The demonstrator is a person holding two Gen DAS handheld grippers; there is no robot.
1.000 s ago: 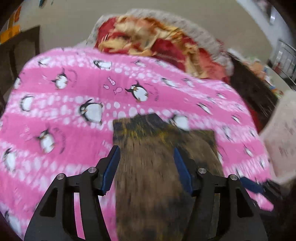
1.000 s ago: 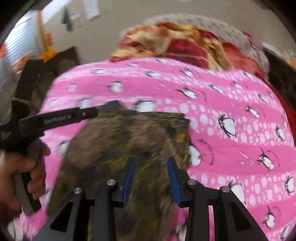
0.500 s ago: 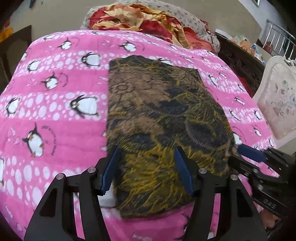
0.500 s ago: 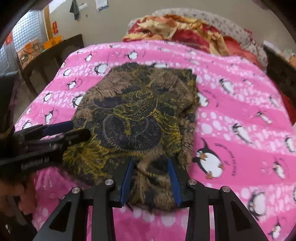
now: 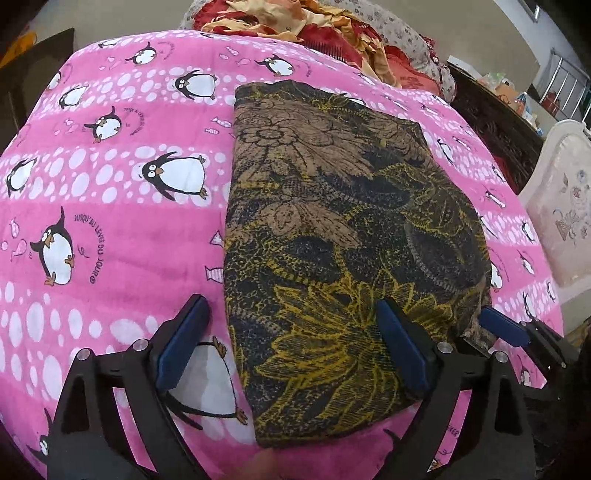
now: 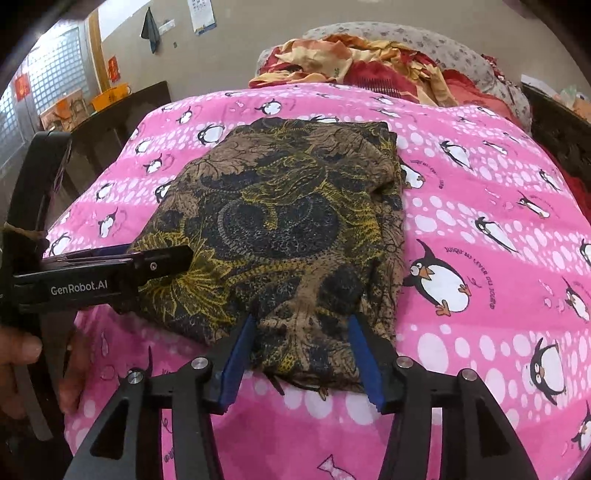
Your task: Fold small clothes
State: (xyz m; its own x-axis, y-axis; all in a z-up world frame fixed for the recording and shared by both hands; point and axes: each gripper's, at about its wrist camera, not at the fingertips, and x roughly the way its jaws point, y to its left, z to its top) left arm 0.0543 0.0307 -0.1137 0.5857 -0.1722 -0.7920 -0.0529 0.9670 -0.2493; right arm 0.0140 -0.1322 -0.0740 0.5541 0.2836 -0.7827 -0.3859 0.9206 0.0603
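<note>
A brown, black and yellow flower-print garment (image 5: 332,206) lies folded into a flat rectangle on the pink penguin bedspread (image 5: 110,221). My left gripper (image 5: 291,306) straddles its near left corner, jaws opening wide, the blue pads clear of the cloth. My right gripper (image 6: 302,321) stands over the near right corner of the garment (image 6: 280,221). Its jaws are opening too, with a bunched edge of cloth lying loose between them. Each gripper shows in the other's view: the right gripper (image 5: 506,328) and the left gripper (image 6: 159,264), held by a hand (image 6: 22,350).
A heap of red and orange bedding (image 5: 314,29) lies at the far end of the bed. Dark wooden furniture (image 5: 495,122) and a white cushioned chair back (image 5: 561,221) stand on the right side. Another dark wooden piece (image 6: 110,122) is at the left.
Both grippers came down toward the bed with the garment's edge and laid it flat. Their jaws then widened and let the cloth go.
</note>
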